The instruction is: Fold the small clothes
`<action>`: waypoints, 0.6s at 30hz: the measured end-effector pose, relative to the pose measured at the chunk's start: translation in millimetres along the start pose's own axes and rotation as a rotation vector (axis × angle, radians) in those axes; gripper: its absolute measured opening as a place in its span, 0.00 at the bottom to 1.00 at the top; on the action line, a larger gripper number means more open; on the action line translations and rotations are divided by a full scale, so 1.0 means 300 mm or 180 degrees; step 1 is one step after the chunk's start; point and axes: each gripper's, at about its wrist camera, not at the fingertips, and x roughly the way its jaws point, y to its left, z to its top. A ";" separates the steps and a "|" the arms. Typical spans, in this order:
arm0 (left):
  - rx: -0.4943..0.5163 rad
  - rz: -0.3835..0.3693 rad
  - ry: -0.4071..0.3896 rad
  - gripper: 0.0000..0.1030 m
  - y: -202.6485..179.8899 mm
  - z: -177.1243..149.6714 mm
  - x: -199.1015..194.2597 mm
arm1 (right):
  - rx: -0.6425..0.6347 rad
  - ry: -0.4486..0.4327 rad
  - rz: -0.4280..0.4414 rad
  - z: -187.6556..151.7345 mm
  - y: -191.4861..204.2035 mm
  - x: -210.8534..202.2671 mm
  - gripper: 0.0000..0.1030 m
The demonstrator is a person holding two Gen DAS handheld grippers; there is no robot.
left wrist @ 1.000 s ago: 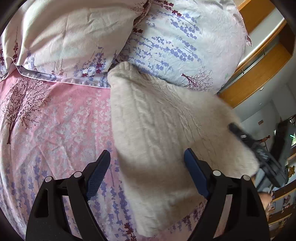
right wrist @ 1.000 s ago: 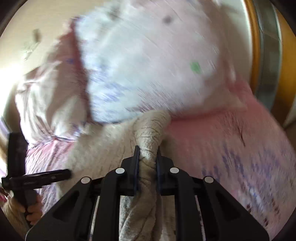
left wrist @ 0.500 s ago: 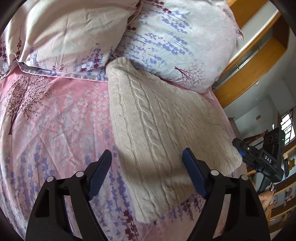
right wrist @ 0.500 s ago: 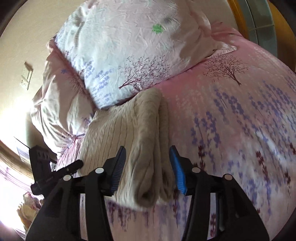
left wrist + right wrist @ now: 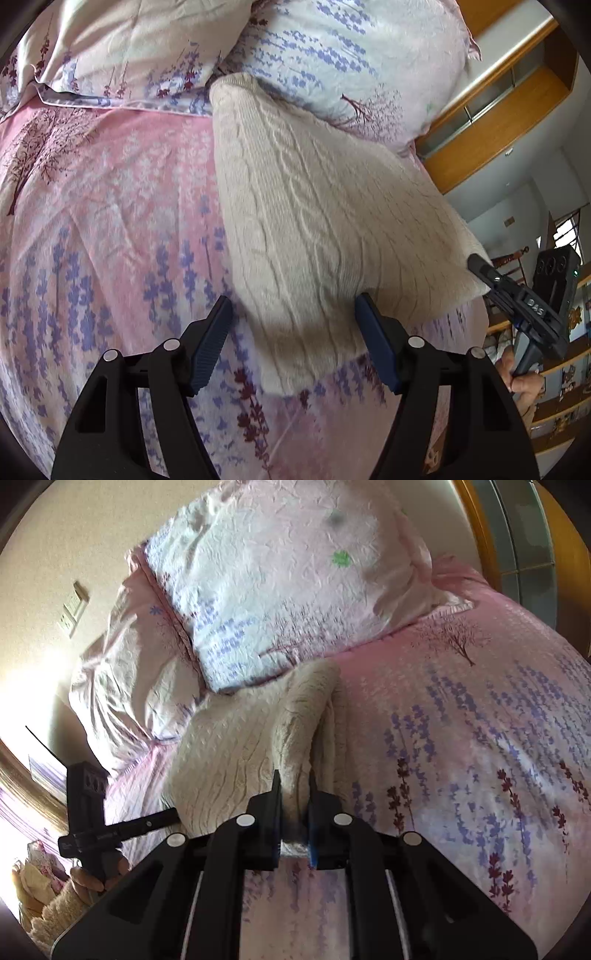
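A cream cable-knit sweater (image 5: pixel 314 221) lies folded on the pink floral bedspread (image 5: pixel 110 221), its far end against the pillows. My left gripper (image 5: pixel 293 325) is open, its jaws either side of the sweater's near corner, not gripping. My right gripper (image 5: pixel 294 794) is shut on the sweater's right edge (image 5: pixel 299 746), which bunches up into a raised ridge between the pads. In the left wrist view the right gripper (image 5: pixel 517 299) shows at the sweater's far right edge. In the right wrist view the left gripper (image 5: pixel 110 827) shows at the sweater's left edge.
Two floral pillows (image 5: pixel 332 48) (image 5: pixel 122 40) lie at the head of the bed, touching the sweater. A wooden cabinet (image 5: pixel 498 110) stands beyond the bed on the right. A wall switch (image 5: pixel 72 613) is on the wall behind the pillows.
My right gripper was shut on the sweater, opened half a second ago, and is now shut again on its right edge. My left gripper stayed open and moved slightly closer.
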 end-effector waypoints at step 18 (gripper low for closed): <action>0.0534 0.0481 -0.0231 0.25 -0.090 -0.060 -0.048 | 0.0166 0.0102 -0.0052 -0.035 -0.041 0.051 0.10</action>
